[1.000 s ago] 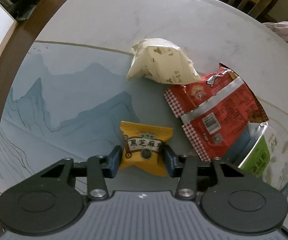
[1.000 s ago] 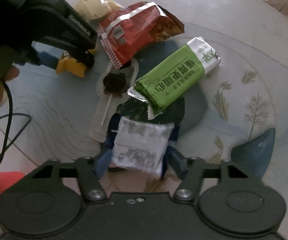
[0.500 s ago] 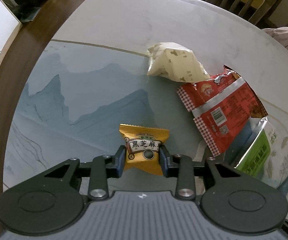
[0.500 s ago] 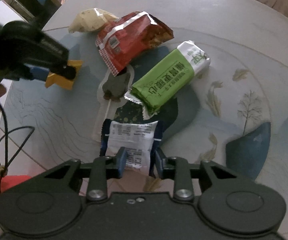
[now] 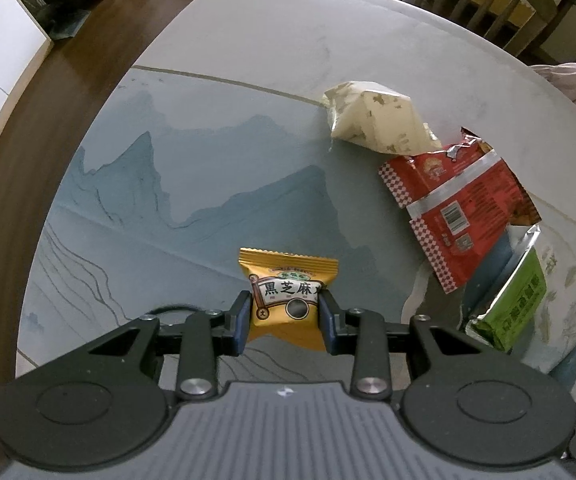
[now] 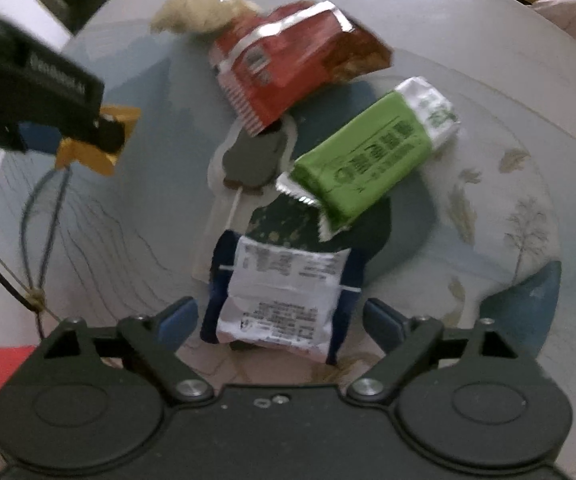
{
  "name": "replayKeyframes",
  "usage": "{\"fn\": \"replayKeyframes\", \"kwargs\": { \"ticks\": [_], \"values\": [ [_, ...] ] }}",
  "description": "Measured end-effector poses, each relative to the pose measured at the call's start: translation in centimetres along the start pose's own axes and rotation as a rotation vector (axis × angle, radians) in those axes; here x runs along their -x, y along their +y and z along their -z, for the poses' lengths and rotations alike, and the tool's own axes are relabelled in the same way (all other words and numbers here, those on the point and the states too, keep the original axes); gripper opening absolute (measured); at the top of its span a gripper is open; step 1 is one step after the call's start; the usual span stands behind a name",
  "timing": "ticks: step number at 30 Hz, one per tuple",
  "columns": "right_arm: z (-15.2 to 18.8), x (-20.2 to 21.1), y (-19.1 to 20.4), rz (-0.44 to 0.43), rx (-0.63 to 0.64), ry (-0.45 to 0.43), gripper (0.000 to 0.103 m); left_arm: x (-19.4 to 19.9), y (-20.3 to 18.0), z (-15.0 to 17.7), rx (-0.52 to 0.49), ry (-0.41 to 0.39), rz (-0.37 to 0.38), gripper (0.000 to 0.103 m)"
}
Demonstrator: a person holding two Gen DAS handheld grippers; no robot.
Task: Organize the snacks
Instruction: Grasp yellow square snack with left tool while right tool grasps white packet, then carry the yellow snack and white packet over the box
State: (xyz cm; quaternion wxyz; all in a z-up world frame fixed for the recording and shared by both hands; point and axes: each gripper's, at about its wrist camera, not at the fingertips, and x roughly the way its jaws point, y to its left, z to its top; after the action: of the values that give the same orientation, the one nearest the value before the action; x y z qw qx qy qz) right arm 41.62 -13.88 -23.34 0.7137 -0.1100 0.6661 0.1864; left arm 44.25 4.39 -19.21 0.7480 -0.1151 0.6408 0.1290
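Left tongs [image 5: 285, 316] pinching yellow packet [image 5: 288, 294], right tongs [image 6: 277, 324] opening around white packet [image 6: 283, 296], near table edge [image 5: 87, 92].

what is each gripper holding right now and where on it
The left gripper pinches the yellow snack packet by its two side edges. The right gripper holds nothing: its jaws are opening, clear of the white-and-blue packet between them.

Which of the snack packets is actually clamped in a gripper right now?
The yellow packet: the left gripper pinches its sides. The white-and-navy packet lies between the opening right gripper pads, untouched; the red, green and cream ones lie free.
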Motion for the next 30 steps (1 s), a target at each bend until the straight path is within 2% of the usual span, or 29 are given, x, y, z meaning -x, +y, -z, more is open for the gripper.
{"fn": "replayKeyframes", "kwargs": {
  "ticks": [4, 7, 10, 11, 18, 30],
  "values": [
    [-0.3, -0.4, 1.1, 0.061, 0.068, 0.009, 0.084, -0.1, 0.4, 0.2, 0.008, 0.004, -0.003, 0.034],
    [-0.2, -0.4, 1.8, 0.106, 0.103, -0.002, 0.072, -0.1, 0.6, 0.2, 0.015, 0.005, -0.003, 0.034],
    [0.0, -0.1, 1.9, 0.108, 0.125, -0.025, 0.06, 0.0, 0.6, 0.3, 0.014, 0.004, -0.003, 0.034],
    [0.2, -0.1, 1.9, 0.105, 0.127, -0.029, 0.058, 0.1, 0.7, 0.3, 0.015, 0.003, -0.001, 0.034],
    [1.0, 1.8, -1.5, 0.028, 0.029, -0.066, 0.056, 1.1, 1.4, 0.5, 0.036, -0.011, 0.032, 0.034],
    [3.1, 8.7, -2.6, -0.018, -0.014, -0.187, 0.056, 7.1, 2.6, 2.0, -0.007, -0.103, 0.087, 0.034]
  ]
}}
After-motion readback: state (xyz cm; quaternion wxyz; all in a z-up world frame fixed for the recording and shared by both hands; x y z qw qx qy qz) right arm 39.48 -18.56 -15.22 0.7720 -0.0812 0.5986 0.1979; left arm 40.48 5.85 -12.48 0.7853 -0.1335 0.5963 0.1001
